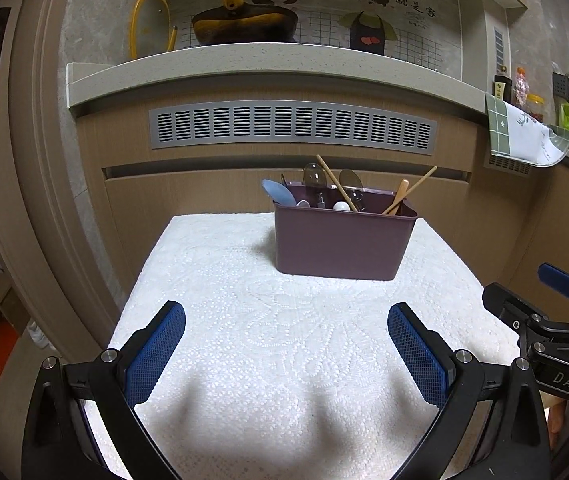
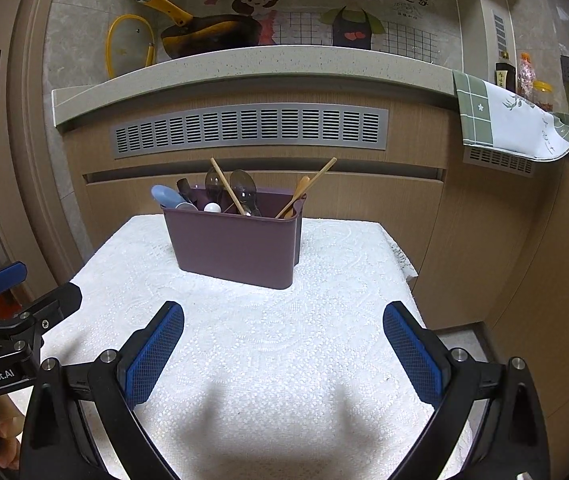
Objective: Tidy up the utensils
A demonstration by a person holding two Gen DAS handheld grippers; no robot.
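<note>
A purple utensil caddy [image 1: 342,240] stands at the far side of a table with a white lace cloth [image 1: 268,320]; it also shows in the right wrist view [image 2: 236,244]. It holds several utensils: a blue spoon [image 1: 278,192], clear spoons [image 1: 314,178], wooden chopsticks [image 1: 334,182] and a wooden spoon [image 1: 400,194]. My left gripper [image 1: 286,352] is open and empty, hovering over the near part of the cloth. My right gripper [image 2: 284,350] is open and empty, beside it to the right. Each gripper shows at the edge of the other's view.
A kitchen counter [image 1: 244,60] runs behind the table with a yellow-handled pan [image 1: 240,20] and a glass lid [image 1: 152,24]. A green and white towel [image 2: 504,120] hangs over the counter's right edge, next to bottles [image 2: 524,76]. Wooden cabinet fronts surround the table.
</note>
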